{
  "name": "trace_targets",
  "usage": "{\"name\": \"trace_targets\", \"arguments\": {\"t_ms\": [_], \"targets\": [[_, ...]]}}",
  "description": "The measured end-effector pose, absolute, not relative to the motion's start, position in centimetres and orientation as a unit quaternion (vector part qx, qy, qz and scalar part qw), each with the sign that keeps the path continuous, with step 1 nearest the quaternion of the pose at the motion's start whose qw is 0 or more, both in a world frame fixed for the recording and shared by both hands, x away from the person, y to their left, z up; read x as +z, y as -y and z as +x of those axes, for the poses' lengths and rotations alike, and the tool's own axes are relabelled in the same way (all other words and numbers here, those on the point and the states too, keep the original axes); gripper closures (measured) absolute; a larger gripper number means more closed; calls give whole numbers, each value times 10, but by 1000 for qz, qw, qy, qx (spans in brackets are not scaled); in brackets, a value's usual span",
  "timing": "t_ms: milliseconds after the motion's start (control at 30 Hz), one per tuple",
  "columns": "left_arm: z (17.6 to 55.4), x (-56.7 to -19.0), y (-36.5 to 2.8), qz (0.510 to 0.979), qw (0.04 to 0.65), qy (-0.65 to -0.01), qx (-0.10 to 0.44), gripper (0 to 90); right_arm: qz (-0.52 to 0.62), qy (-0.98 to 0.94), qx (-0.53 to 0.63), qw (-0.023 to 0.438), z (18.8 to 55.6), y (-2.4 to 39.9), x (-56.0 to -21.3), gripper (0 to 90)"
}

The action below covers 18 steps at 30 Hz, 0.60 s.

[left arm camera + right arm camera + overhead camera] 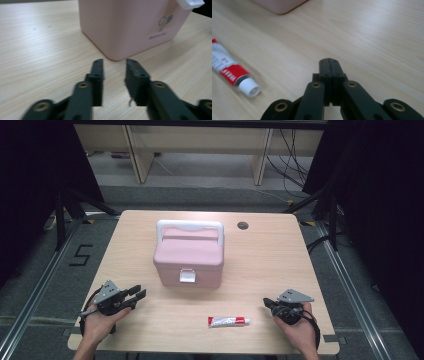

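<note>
- Two hand-held grippers sit low over the near part of the table (pixel 260 270), one toward each near corner, each in a hand that comes in over the near edge.
- The left gripper (pixel 139 294) is by the near left corner, its jaws pointing toward the middle of the table; in the left gripper view (pixel 114 65) the jaws stand partly apart with only bare wood between them, holding nothing.
- The right gripper (pixel 267 303) is by the near right corner; in the right gripper view (pixel 329 61) its jaws are pressed together tip to tip, with nothing caught between them.
- The tube (pixel 229 321) lies flat close to the near edge, between the two grippers and nearer the right one, well apart from both; it is white and red, and the right gripper view (pixel 230 72) shows its white cap pointing toward that gripper.
- The pink box (pixel 188 260) stands farther in, around the middle of the table, its white handle (pixel 190 226) raised over the lid and a white latch (pixel 187 276) on the near face; in the left gripper view (pixel 130 25) its corner stands just past the jaw tips, not touching them.
- A small dark round hole (pixel 243 225) sits near the far edge, right of the box.
</note>
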<state>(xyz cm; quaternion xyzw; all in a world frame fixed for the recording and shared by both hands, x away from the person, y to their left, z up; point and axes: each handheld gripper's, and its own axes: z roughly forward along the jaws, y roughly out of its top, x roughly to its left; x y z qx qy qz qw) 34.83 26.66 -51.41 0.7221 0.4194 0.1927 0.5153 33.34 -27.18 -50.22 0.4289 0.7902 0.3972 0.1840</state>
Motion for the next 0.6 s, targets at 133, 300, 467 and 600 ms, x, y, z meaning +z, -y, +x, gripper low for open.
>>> {"name": "trace_targets", "arguments": {"t_ms": [133,300,467,600], "targets": [[356,-512,-272,704,503,-455,211,896,429,-783,405,197,343,278,-498,900],[380,-503,-271,689,508,-454,245,898,426,-779,410,208,351,271,-492,900],[412,-494,-267,686,526,-433,255,898,412,-779,425,208,370,249,-475,900],[431,-484,-260,694,530,-416,253,897,396,-784,432,205,390,231,-466,900]]}}
